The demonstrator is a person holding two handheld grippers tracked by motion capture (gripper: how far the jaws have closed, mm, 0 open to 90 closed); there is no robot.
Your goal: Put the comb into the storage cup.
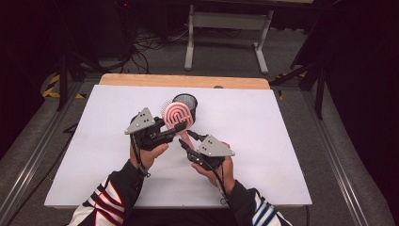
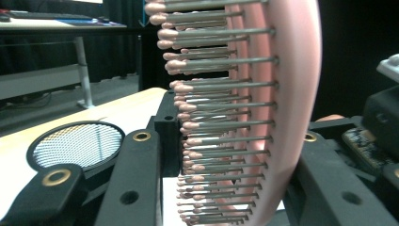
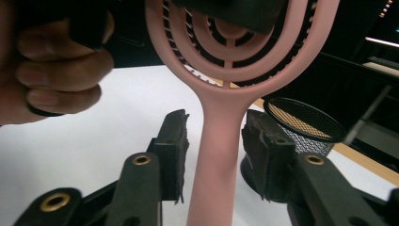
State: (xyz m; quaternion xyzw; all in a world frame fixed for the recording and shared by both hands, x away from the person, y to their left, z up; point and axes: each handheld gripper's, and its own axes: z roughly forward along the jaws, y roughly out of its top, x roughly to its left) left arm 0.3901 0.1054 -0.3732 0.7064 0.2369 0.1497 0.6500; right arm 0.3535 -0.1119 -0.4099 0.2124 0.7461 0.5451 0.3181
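A pink plastic hairbrush (image 1: 178, 116) with an oval, slotted head and grey pink-tipped bristles is held up above the white tabletop (image 1: 263, 141), just in front of a black wire-mesh cup (image 1: 187, 102) that stands upright near the far middle of the table. In the high view the brush head partly covers the near rim of that cup; nothing can be seen inside the cup, and its mesh bottom shows pale through the opening in the left gripper view (image 2: 75, 143). The left gripper (image 1: 165, 133) is clamped across the brush head, one jaw against the bristle side and the other against the smooth back, as the left gripper view shows close up with the bristles (image 2: 221, 122) running between the jaws. The right gripper (image 1: 187, 141), just nearer than the cup and below the brush head, has its jaws parted on either side of the brush handle (image 3: 214, 155); its pads stand clear of the handle with a visible gap on each side, gripping nothing.
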